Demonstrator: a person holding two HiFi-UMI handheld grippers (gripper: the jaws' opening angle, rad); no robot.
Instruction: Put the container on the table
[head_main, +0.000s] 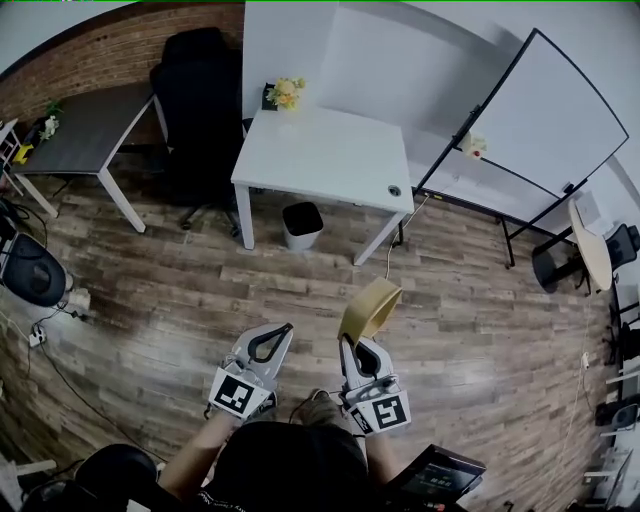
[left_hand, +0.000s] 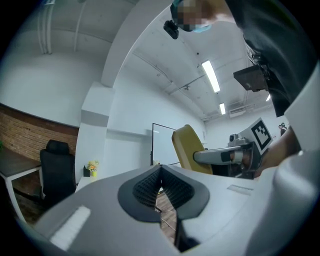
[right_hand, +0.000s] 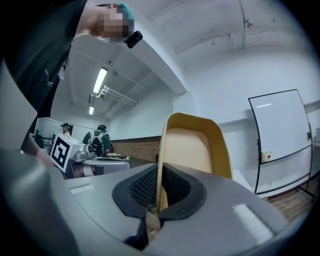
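A wooden plank floor (head_main: 200, 300) fills the room. The white table (head_main: 320, 150) stands in the middle of it. Its top is mostly bare, with a bunch of flowers (head_main: 286, 93) at its far left corner. A small bin (head_main: 301, 224) sits on the floor under the table's near edge, between the legs. A black office chair (head_main: 200, 110) stands just left of the table. Further left, a dark grey table (head_main: 85, 135) stands along a brick wall (head_main: 110, 50). A whiteboard (head_main: 545, 115) on a stand leans to the right of the table.

Both hands are well short of the table, side by side and level, pointing towards it. The left gripper (head_main: 278, 335) has its fingers (left_hand: 145, 190) pressed together with nothing between them. The right gripper (head_main: 352, 345) pinches the yellow container (head_main: 370, 308) by its thin wall. That wall stands upright between the ribbed fingers (right_hand: 175, 192), a pad against either face. The container (right_hand: 195, 150) is tipped up on edge in the air above the floor, beyond the fingertips on the table's side, and is not on the table. In the left gripper view it (left_hand: 189, 147) shows just to the right, apart from that gripper.

A broad stretch of open floor lies between the grippers and the table's near edge. That edge and the middle of the top lie bare.
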